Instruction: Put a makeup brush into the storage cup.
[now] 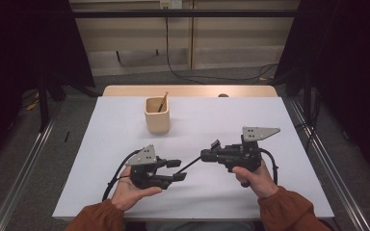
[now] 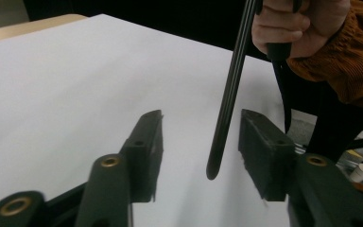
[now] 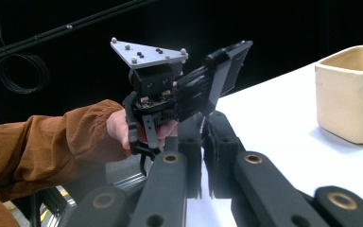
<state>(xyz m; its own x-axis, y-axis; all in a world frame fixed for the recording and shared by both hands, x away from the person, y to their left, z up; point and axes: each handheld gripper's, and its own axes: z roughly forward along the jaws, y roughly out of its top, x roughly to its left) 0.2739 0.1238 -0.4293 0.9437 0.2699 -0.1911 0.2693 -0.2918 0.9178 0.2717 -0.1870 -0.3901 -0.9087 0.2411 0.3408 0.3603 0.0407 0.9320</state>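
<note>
Between my two grippers, near the desk's (image 1: 125, 120) front edge, a slim black rod (image 1: 188, 166) hangs pinched in the right gripper's (image 1: 206, 155) jaws. My left gripper's (image 1: 178, 170) jaws stand spread around its rounded tip, not touching. I'd retreat straight leftward, avoiding the smooth rod. Farther off stands a cream square-sided cup (image 1: 157, 115).

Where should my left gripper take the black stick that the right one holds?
Its free end, just above the rounded tip. The black stick lies between the open jaws of the left gripper, touching neither, so close across its thin shaft. The right gripper clamps the far end.
</note>
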